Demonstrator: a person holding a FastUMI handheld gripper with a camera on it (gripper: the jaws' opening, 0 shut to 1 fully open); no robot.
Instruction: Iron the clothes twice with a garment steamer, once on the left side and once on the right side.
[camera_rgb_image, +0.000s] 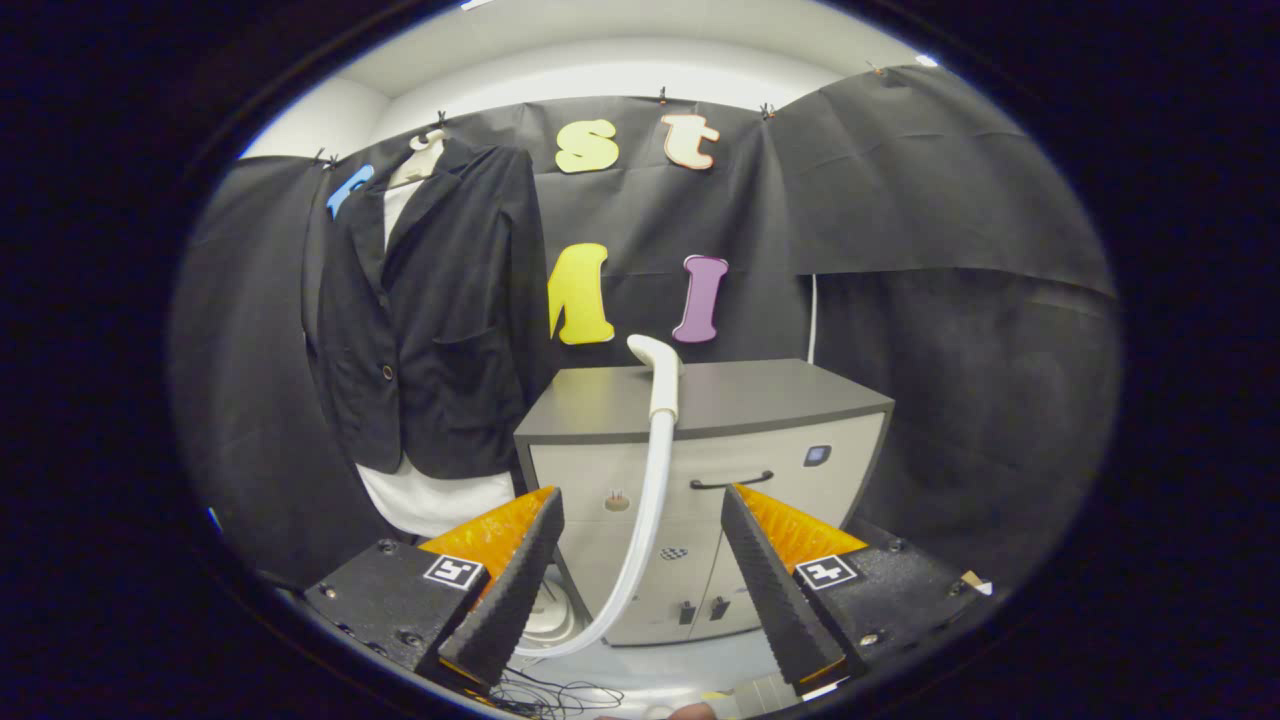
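Observation:
A black jacket (430, 320) over a white shirt hangs on a hanger against the booth wall, beyond my left finger and up to the left. The white steamer head (657, 375) stands upright ahead of me, in front of a cabinet. Its white hose (640, 530) curves down between my fingers to a white base (553, 615) on the floor by my left finger. My gripper (640, 505) is open, with the fingers wide apart and touching nothing. The hose runs through the gap without contact.
A grey-topped cabinet (780, 400) with pale drawers and a dark handle stands just beyond the fingers, right of the jacket. Thin black cables (550, 695) lie on the pale floor below the fingers. A fingertip shows below them, by the cables.

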